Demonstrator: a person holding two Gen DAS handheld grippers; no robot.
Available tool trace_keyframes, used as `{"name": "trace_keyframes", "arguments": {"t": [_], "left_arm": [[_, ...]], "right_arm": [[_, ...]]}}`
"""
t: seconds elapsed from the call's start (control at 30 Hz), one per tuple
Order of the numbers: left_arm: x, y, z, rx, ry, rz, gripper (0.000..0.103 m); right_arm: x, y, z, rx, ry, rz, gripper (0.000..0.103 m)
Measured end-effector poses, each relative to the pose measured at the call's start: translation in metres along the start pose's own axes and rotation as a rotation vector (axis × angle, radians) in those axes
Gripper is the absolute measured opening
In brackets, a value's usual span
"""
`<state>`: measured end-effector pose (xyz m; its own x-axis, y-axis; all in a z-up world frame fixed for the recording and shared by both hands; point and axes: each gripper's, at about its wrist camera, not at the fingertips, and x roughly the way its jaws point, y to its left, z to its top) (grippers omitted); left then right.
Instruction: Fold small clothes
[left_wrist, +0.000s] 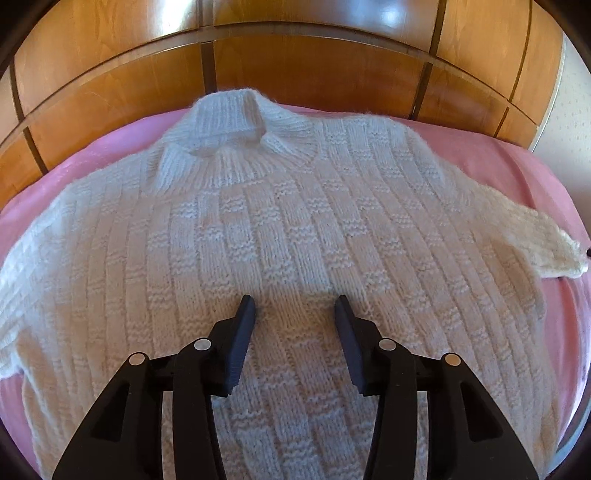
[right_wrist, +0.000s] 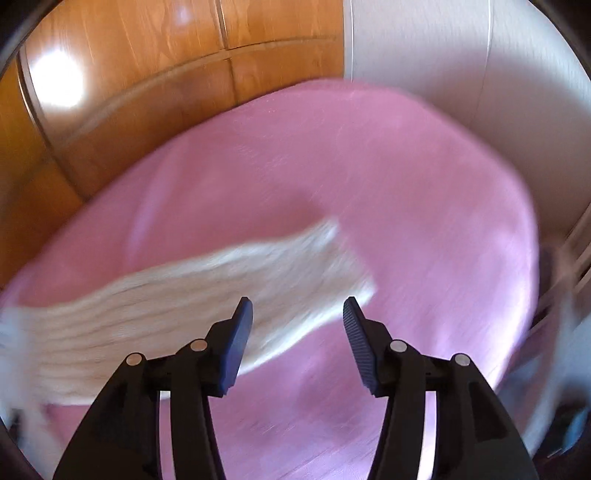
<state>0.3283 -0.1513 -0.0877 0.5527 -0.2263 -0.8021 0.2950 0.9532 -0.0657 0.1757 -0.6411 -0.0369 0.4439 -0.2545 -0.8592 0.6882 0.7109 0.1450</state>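
A white knitted sweater lies flat on the pink bed. The left gripper and the right gripper both have parted fingers, holding nothing.

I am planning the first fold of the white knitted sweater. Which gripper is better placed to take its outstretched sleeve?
Probably the right gripper: its open fingers hang directly over the sleeve on the pink sheet. The left gripper is over the white knitted sweater's middle.
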Motion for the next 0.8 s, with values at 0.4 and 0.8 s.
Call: {"name": "trace_keyframes", "arguments": {"t": [0.4, 0.8], "left_arm": [[-0.056, 0.006, -0.050, 0.013, -0.048, 0.024, 0.055], [-0.080, 0.043, -0.092, -0.115, -0.050, 0.008, 0.059]], "right_arm": [[0.045, 0.035, -0.010, 0.065, 0.057, 0.133, 0.005], [0.002, 0.054, -0.030, -0.126, -0.037, -0.023, 0.043]]}}
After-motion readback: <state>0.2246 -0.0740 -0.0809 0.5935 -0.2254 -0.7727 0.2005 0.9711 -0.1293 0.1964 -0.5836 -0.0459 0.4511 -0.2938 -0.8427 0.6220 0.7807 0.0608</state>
